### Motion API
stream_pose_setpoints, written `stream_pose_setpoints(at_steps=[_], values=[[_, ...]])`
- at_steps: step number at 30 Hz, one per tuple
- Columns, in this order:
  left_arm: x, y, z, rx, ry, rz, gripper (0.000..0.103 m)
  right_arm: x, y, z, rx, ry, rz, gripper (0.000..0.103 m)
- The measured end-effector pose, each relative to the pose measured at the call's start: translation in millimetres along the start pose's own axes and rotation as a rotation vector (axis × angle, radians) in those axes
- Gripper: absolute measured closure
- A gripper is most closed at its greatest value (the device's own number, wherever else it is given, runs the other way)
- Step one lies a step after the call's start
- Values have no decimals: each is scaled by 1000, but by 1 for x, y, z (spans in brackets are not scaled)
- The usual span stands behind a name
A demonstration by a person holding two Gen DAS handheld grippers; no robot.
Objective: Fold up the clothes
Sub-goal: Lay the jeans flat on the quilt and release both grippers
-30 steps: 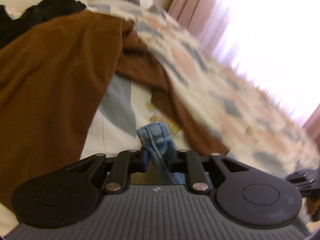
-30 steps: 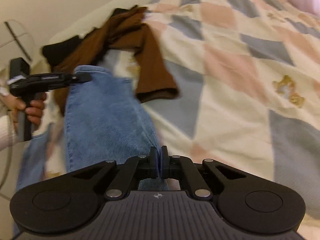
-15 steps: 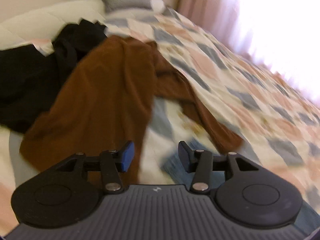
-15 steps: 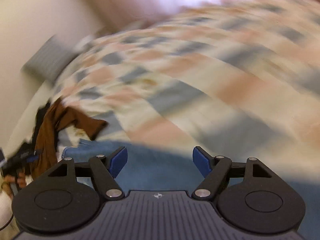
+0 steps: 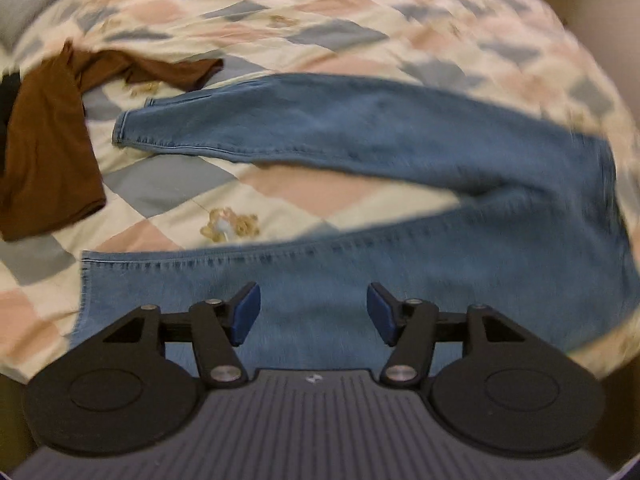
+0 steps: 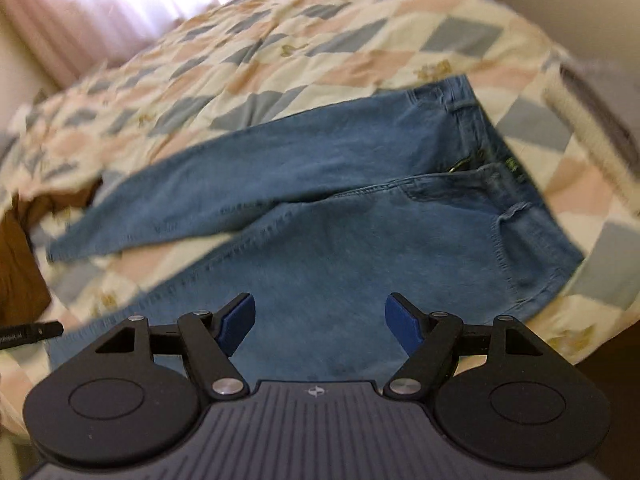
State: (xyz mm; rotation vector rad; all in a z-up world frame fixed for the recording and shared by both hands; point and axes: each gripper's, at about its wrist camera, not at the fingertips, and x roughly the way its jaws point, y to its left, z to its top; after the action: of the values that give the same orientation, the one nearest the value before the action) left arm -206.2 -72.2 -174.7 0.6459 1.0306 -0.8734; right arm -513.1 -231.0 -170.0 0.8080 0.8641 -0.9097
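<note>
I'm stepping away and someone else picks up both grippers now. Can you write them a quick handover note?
Left hand-held gripper: open, empty, above the near leg.
Right hand-held gripper: open, empty, above the hip area.
Jeans lie flat on the quilt, legs spread apart, waistband on the right.
Brown top lies beyond the leg hems, unfolded.
Done: jeans laid out.
Left: fold the jeans, then the top.

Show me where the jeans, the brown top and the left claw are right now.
jeans [image 6: 360, 216], right wrist view, on the upper thigh area below the waistband.
brown top [image 5: 48, 140], left wrist view, on its flat body panel.
left claw [image 5: 313, 312], left wrist view, midway between its open blue fingertips.
</note>
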Motion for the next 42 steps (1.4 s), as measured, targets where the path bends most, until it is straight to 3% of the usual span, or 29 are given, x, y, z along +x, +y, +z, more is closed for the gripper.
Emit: stream_pose_setpoints(at_steps=[6, 12, 22, 29, 42], values=[[-36, -42, -7, -14, -38, 47, 46, -28, 2, 0, -131, -14, -15, 21], [-61, -81, -10, -60, -88, 112, 44, -41, -24, 9, -208, 2, 7, 20], [-74, -123, -34, -179, -79, 185, 41, -41, -66, 26, -363, 53, 43, 18], [-74, -140, -39, -246, -62, 227, 40, -32, -87, 38, -427, 91, 76, 17], [-59, -129, -30, -207, 22, 256, 38, -19, -114, 66, -397, 162, 46, 17]])
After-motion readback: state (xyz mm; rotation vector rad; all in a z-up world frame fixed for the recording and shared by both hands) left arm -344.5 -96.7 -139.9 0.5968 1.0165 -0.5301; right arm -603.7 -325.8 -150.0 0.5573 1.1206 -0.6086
